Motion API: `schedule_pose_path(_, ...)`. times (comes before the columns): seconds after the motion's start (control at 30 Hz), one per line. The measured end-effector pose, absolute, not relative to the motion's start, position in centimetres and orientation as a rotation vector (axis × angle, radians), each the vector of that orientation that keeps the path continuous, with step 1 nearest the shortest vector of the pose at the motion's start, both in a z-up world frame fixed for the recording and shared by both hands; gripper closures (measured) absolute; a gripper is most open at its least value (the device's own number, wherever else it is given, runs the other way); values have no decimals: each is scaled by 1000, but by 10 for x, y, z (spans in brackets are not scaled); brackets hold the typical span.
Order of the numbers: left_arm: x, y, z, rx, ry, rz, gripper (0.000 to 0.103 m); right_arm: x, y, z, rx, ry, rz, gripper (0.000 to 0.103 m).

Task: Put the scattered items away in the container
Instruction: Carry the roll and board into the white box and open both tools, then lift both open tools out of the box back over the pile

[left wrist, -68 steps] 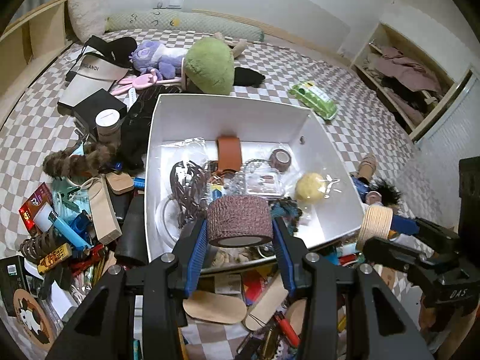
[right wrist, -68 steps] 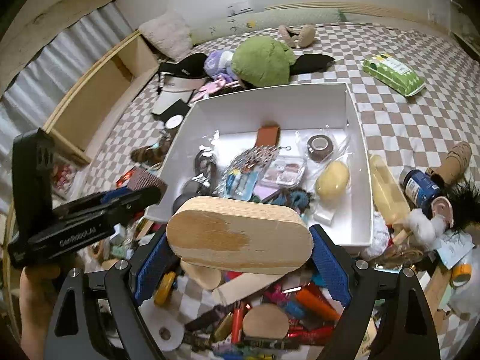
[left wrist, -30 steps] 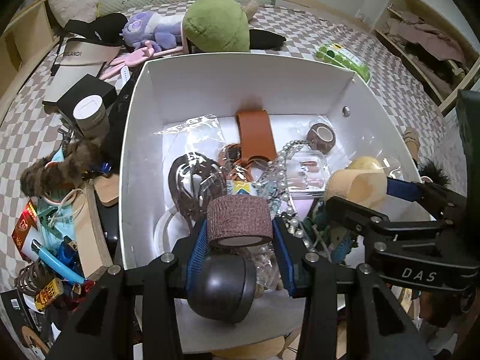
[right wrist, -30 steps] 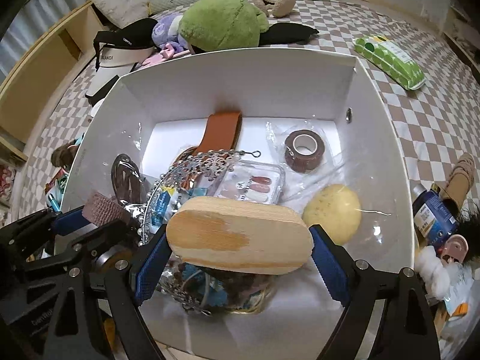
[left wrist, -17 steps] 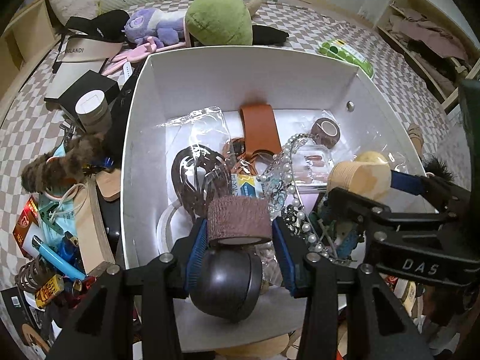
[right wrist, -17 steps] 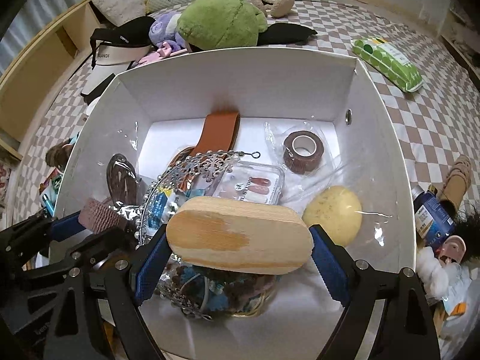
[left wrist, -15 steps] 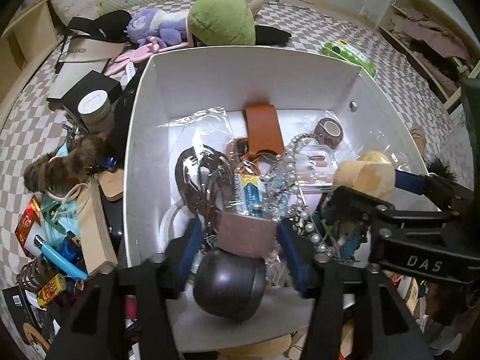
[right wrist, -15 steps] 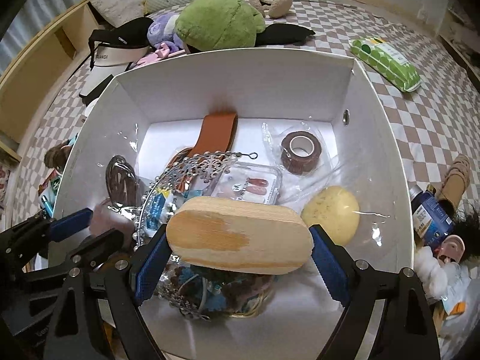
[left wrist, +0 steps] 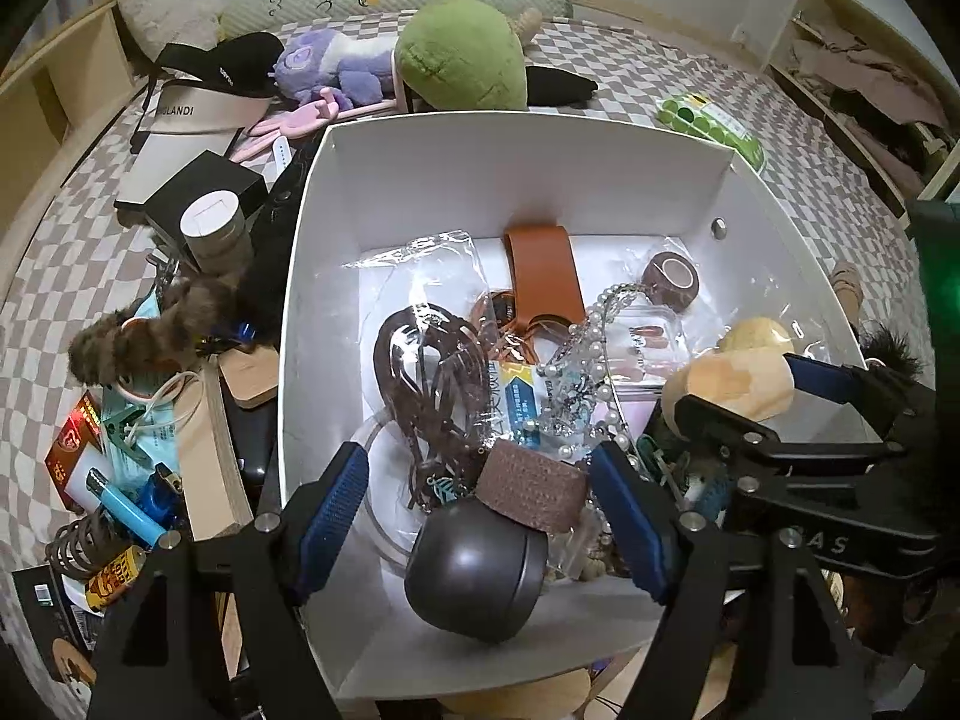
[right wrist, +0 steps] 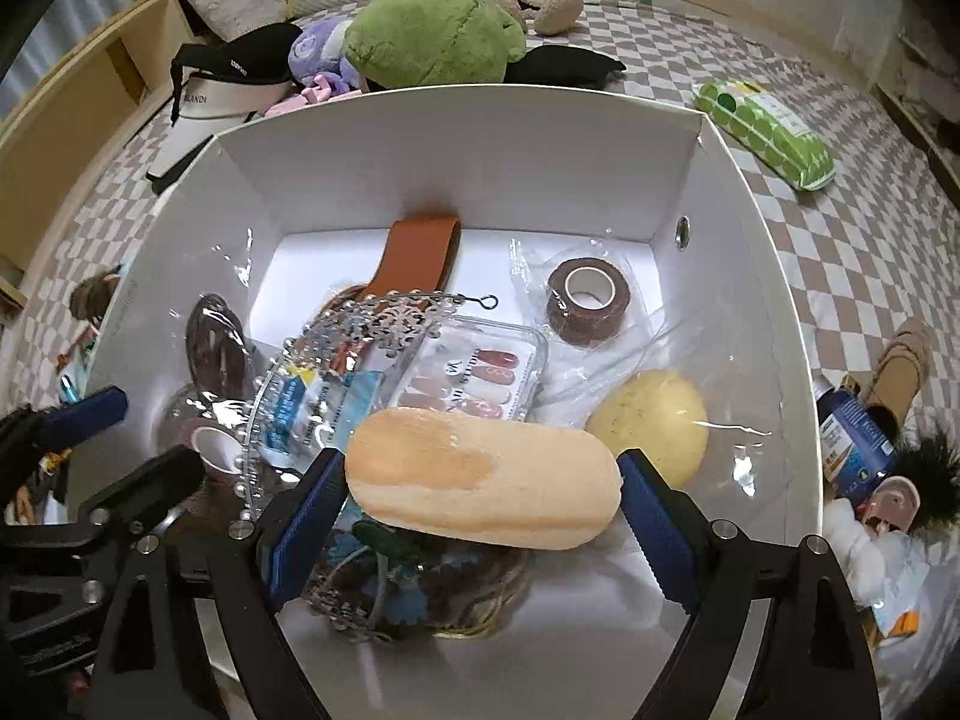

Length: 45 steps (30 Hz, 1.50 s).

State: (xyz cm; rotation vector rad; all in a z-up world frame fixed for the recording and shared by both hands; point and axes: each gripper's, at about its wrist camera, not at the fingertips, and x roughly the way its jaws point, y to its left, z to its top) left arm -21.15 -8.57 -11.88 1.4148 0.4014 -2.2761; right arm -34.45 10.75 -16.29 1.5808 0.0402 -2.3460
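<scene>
A white box [left wrist: 522,120] on the checked bed holds a tan strap, a brown tape roll [right wrist: 591,300], a nail-tip case, beads and a yellow sponge [right wrist: 651,426]. My left gripper [left wrist: 480,504] hangs over its near left corner, its jaws opening. A brown fabric roll [left wrist: 531,483] lies loose between them, resting on a dark round tin [left wrist: 474,570] close to the right pad, with the left pad well clear. Over the box's near middle, my right gripper [right wrist: 483,504] is shut on an oval wooden block [right wrist: 483,477], also seen in the left wrist view [left wrist: 729,384].
A green plush [left wrist: 462,54], a purple plush [left wrist: 336,69] and a visor [left wrist: 192,108] lie behind the box. Left of it are a black case [left wrist: 204,180], a furry tail [left wrist: 144,336] and a blue lighter [left wrist: 123,507]. A green wipes pack [right wrist: 765,132] and blue bottle [right wrist: 852,438] lie to the right.
Both grippers came from the clutter in front to over the box. The left jaws then spread and the brown fabric roll dropped onto the dark tin. The right still holds the block.
</scene>
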Motion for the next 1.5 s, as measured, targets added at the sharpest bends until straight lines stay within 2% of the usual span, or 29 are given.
schedule_pose_path(0.07, -211, -85, -118, 1410, 393, -2276, 26, -343, 108, -162, 1567, 61, -2365, 10)
schedule_pose_path(0.1, -211, -84, -117, 1408, 388, -2275, 26, -343, 109, -161, 1554, 64, -2381, 2)
schedule_pose_path(0.13, -210, -84, -117, 1405, 386, -2274, 26, -342, 111, -159, 1542, 66, -2395, 0)
schedule_pose_path(0.27, -207, -84, -115, 1376, 379, -2264, 8, -341, 116, -155, 1529, 49, -2412, 0)
schedule_pose_path(0.43, -206, -78, -114, 1373, 359, -2263, 0, -339, 120, -154, 1530, 76, -2420, 0)
schedule_pose_path(1.5, -177, -63, -87, 1320, 334, -2283, 0, -304, 149, -119, 1439, 42, -2461, 0)
